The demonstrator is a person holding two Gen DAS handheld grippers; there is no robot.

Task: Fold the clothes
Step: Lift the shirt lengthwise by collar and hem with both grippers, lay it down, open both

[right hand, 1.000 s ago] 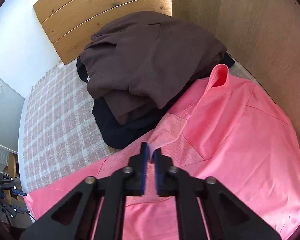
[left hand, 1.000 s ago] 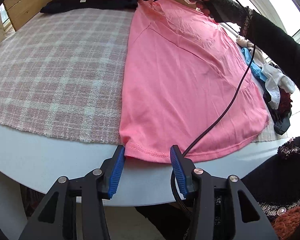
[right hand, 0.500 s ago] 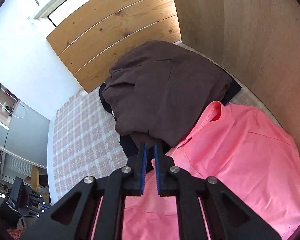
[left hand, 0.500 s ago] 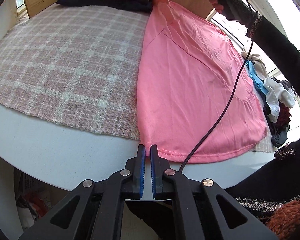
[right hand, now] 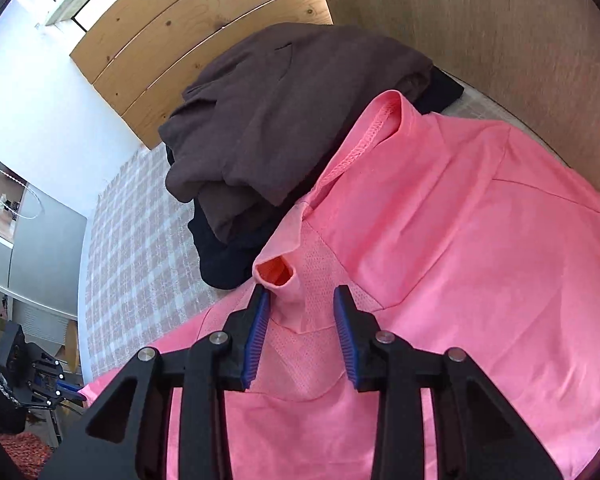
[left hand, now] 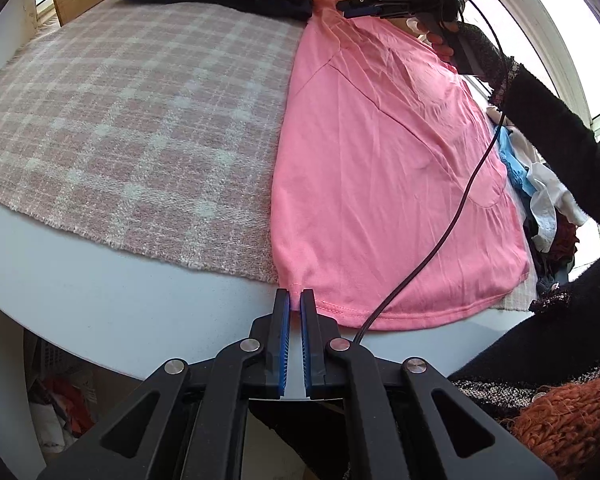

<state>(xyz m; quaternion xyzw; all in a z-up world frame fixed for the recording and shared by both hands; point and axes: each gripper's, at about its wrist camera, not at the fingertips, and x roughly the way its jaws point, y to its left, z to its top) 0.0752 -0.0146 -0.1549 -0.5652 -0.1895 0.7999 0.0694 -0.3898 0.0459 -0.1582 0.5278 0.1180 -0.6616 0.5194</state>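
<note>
Pink shirt lies flat on plaid cloth beside dark folded stack; L gripper clenched on hem corner, prob. anchoring it; R gripper released, straddling shoulder strap.

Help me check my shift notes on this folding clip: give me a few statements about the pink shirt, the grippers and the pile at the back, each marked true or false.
1. The left gripper is shut on the pink shirt at its hem corner. True.
2. The right gripper is clamped shut. False: its jaws stand apart around a raised fold of the shirt.
3. A brown garment lies on top of a dark one. True.
4. The shirt lies on bare wood. False: it rests mostly on the plaid cloth.
</note>
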